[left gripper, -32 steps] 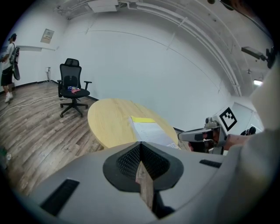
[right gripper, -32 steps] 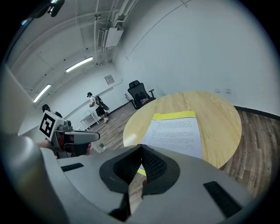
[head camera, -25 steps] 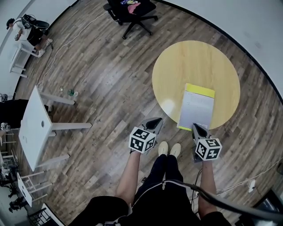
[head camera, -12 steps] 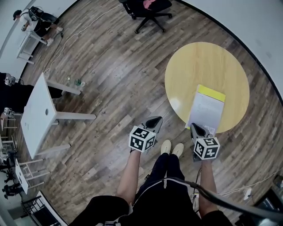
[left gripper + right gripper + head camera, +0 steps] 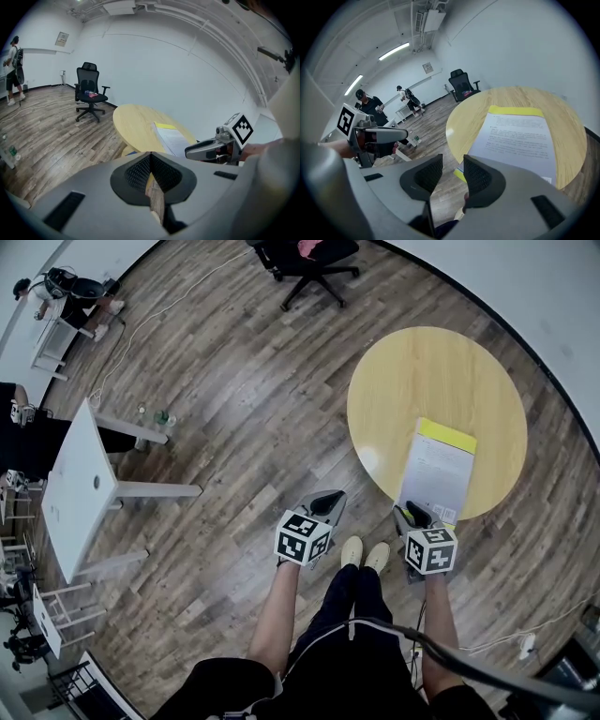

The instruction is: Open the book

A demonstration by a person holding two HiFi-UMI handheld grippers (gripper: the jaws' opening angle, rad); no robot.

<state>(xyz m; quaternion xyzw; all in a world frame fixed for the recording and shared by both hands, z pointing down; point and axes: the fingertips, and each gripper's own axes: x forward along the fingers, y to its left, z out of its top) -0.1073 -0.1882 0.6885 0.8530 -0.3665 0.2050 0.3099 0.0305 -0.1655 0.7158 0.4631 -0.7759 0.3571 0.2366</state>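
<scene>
The book (image 5: 438, 472) lies closed on the round yellow table (image 5: 422, 371), white cover up, with a yellow strip along its far edge. My right gripper (image 5: 411, 514) hovers at the book's near left corner. Its jaws are opening, with nothing between them. In the right gripper view the book (image 5: 518, 136) fills the space just beyond that gripper (image 5: 452, 171). My left gripper (image 5: 328, 500) is shut and empty over the floor, left of the table. In the left gripper view its pads (image 5: 150, 159) meet, and the book (image 5: 173, 138) lies ahead to the right.
The person's shoes (image 5: 361, 554) stand just short of the table's edge. A black office chair (image 5: 305, 259) is at the far side of the room and a white desk (image 5: 80, 488) at the left. Bottles (image 5: 150, 416) stand on the wood floor near it.
The right gripper's jaws have parted from shut and it has edged toward the book's near corner. The head view swung so the table sits further right. The left gripper stays shut.
</scene>
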